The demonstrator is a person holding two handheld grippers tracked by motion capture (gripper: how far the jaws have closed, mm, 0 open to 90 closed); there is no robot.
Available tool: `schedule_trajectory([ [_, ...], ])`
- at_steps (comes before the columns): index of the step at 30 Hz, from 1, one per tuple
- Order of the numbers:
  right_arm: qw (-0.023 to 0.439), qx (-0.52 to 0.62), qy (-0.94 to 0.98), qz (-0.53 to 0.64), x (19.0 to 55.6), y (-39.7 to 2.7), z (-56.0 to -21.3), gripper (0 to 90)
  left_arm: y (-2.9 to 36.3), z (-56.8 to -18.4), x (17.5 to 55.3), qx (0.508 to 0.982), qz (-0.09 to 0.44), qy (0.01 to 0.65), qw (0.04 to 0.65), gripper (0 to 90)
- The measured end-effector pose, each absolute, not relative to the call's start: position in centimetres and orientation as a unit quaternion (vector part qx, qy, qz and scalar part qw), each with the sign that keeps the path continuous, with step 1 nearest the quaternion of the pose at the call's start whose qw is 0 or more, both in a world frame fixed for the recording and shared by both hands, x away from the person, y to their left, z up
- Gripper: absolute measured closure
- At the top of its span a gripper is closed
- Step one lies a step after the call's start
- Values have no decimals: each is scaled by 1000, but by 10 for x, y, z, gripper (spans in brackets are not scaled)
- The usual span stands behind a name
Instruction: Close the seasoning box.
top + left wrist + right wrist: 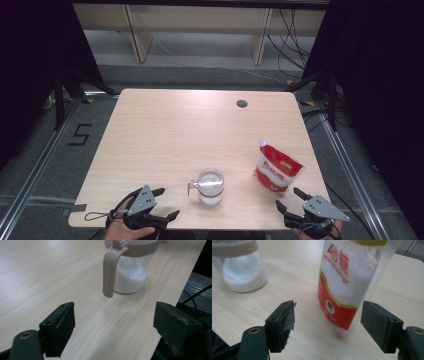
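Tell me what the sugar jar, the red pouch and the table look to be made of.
Sugar jar: clear, smooth plastic or glass, white grains visible through the wall; matte beige, likely plastic lid and handle.
Red pouch: glossy flexible plastic film, printed red with a clear window.
Table: pale wood-grain top, probably laminate, smooth with low sheen.

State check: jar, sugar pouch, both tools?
jar: upright on the table, lid on, part filled with white granules, handle toward the left tool.
sugar pouch: standing, cap on the spout, not held.
left tool: open, nothing between the jaws, short of the jar's handle.
right tool: open, aimed at the pouch, not touching it.
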State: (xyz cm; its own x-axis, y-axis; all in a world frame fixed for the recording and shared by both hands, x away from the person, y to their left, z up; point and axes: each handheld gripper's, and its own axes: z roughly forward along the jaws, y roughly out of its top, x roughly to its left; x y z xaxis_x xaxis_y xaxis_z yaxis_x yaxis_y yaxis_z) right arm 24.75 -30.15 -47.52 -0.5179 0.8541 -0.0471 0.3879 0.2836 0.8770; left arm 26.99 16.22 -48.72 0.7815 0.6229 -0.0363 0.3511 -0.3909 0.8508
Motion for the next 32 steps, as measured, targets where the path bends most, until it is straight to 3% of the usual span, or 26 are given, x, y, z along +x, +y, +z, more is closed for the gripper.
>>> schedule_trajectory([
  [7,248,438,757,416,246,-300,-480,217,163,-492,269,824,144,302,457,172],
  [9,250,426,767,410,249,-302,-483,158,165,-492,269,829,151,301,447,172],
  [15,234,443,766,402,247,-298,-487,157,164,-495,269,824,148,307,452,172],
  [32,257,417,773,403,251,-304,-488,157,163,-497,270,826,146,309,448,173],
])
